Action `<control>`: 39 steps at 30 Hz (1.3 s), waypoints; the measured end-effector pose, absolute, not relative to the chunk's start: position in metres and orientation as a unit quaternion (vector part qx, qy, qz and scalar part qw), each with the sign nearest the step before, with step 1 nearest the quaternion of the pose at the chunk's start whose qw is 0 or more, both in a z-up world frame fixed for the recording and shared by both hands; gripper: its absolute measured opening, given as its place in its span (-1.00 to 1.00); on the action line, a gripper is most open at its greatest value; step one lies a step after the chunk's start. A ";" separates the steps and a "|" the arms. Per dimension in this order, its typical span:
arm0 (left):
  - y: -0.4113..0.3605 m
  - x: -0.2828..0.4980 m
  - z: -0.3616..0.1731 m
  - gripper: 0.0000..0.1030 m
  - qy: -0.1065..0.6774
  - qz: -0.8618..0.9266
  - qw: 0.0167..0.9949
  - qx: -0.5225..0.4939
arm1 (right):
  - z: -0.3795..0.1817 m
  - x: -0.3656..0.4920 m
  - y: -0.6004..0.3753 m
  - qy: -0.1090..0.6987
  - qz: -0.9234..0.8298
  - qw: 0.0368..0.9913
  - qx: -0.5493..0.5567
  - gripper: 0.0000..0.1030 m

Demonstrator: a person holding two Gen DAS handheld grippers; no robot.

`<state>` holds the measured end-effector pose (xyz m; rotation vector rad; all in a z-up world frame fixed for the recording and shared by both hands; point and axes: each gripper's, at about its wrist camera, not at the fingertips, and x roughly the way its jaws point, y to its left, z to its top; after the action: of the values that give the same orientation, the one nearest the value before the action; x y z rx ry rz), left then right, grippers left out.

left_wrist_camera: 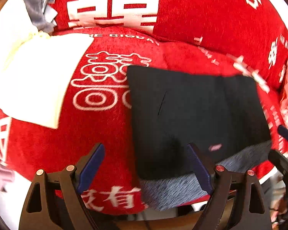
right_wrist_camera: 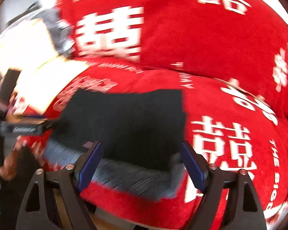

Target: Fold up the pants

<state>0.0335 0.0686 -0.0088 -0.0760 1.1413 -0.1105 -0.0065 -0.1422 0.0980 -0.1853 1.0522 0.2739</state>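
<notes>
Lying folded on the red plush sofa cover with white characters (left_wrist_camera: 109, 134), the dark navy pants with grey lining (left_wrist_camera: 192, 115) look nearly finished; left gripper (left_wrist_camera: 146, 164) and right gripper (right_wrist_camera: 142, 163) gape empty above their near edge, so pressing the layers square should suffice.

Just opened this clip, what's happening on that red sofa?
A person with a handheld gripper in each hand is folding dark pants on a red sofa cover printed with white characters. The pants lie folded into a compact rectangle, their grey lining showing along the near edge. The left gripper and right gripper are both open over that near edge, holding nothing. A folded cream garment lies to the left.
</notes>
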 end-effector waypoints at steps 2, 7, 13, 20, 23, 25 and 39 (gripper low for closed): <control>0.070 0.028 -0.019 0.70 0.544 -0.038 0.838 -0.025 | 0.084 -0.014 -0.135 0.513 0.140 0.841 -0.099 0.68; 0.089 0.028 -0.047 0.90 0.566 -0.044 0.818 -0.094 | 0.050 -0.013 -0.142 0.539 0.121 0.827 -0.103 0.70; 0.094 0.027 -0.065 1.00 0.565 -0.038 0.816 -0.117 | 0.037 -0.021 -0.139 0.526 0.119 0.833 -0.124 0.83; 0.092 0.020 -0.070 1.00 0.548 -0.045 0.828 -0.114 | 0.025 -0.026 -0.136 0.516 0.121 0.835 -0.147 0.98; 0.093 0.018 -0.068 1.00 0.548 -0.043 0.828 -0.114 | 0.020 -0.026 -0.138 0.519 0.101 0.834 -0.155 1.00; 0.095 0.016 -0.063 1.00 0.549 -0.037 0.827 -0.114 | 0.016 -0.021 -0.146 0.541 0.081 0.824 -0.143 1.00; 0.089 0.012 -0.048 1.00 0.553 -0.018 0.829 -0.080 | 0.038 0.001 -0.108 0.521 0.139 0.825 -0.169 1.00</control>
<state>0.0122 0.0885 -0.0479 -0.1692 1.1732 -0.0376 0.0011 -0.1081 0.0379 -0.3596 1.1062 0.2950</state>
